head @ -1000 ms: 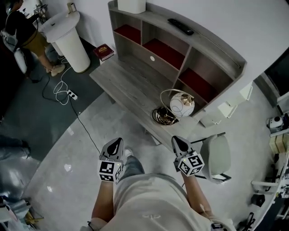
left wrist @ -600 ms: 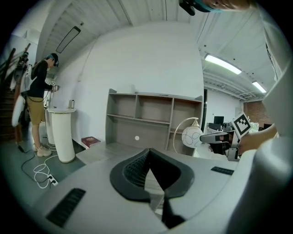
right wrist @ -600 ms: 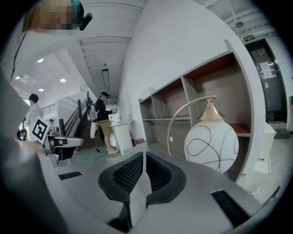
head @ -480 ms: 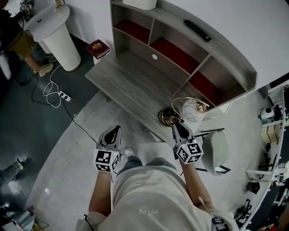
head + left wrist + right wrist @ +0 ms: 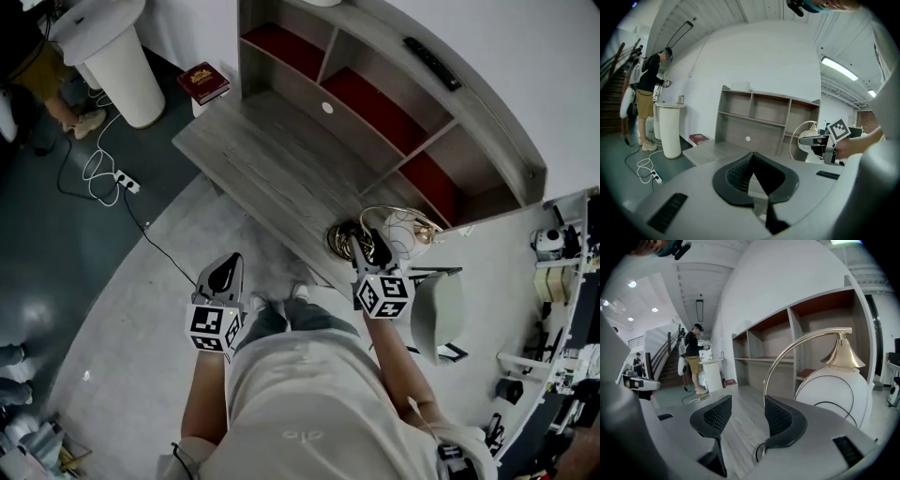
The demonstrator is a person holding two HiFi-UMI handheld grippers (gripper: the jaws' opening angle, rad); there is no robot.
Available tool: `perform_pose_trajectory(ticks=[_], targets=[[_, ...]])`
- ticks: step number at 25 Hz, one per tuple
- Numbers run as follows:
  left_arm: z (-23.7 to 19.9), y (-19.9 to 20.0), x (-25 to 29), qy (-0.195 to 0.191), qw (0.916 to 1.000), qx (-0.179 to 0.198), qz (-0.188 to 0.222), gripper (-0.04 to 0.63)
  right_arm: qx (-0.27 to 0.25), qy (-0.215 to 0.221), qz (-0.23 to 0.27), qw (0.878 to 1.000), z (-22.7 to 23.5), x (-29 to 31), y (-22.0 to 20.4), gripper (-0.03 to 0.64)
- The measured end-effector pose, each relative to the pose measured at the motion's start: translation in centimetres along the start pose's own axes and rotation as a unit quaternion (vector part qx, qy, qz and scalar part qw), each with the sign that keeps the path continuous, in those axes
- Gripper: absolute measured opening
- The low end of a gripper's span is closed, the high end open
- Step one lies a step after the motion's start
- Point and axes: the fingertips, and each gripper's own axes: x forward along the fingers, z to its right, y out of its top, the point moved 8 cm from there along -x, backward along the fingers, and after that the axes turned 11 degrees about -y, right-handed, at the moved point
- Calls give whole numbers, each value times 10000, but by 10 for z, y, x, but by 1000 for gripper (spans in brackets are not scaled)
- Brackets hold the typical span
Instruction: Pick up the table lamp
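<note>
Fingers of the right gripper (image 5: 368,246) have just spread, empty, with the table lamp (image 5: 401,225) at two o'clock. Slipping off its thin hoop (image 5: 774,364) could topple it. The left gripper (image 5: 223,274) fingers are pressed together.

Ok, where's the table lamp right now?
In the head view, the table lamp stands at the right front corner of the desk, near the grey chair.

Clad in a pale beige short-sleeved T-shirt (image 5: 309,412), faint outlined logo on the cloth. Beyond the T-shirt's hem, grey-blue jeans (image 5: 286,321) and white shoes (image 5: 300,292). Left of the T-shirt, pale grey plastic left gripper (image 5: 226,270); right of it, matching right gripper (image 5: 371,246). Each fitted with a cube of black-and-white square markers (image 5: 214,328), black ribbed fingers (image 5: 715,416), and dark rectangular slots in the grey shell.
</note>
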Motion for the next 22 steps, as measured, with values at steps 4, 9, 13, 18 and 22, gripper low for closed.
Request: perform_pose_trajectory(ticks=[4,9,13,18,22], targets=[[-5,-3,12,83,9999,-72,-65,15,54,-154,-51,9999,6,24,-1,259],[-11,-5,29,147,9996,-93,-230,15,70,-226,-65,9997,4,56,1,261],[-12,-9,36,175,9993,-120,-302,15,58,-380,-27,9993,2,69,4,264],[-15,-11,41,224,9989,-132,-392,15,38,-418,2,9991,5,81,9,259],[-17,-14,47,223,9984,-162,-485,15,41,-624,146,9979,14,86,11,111]])
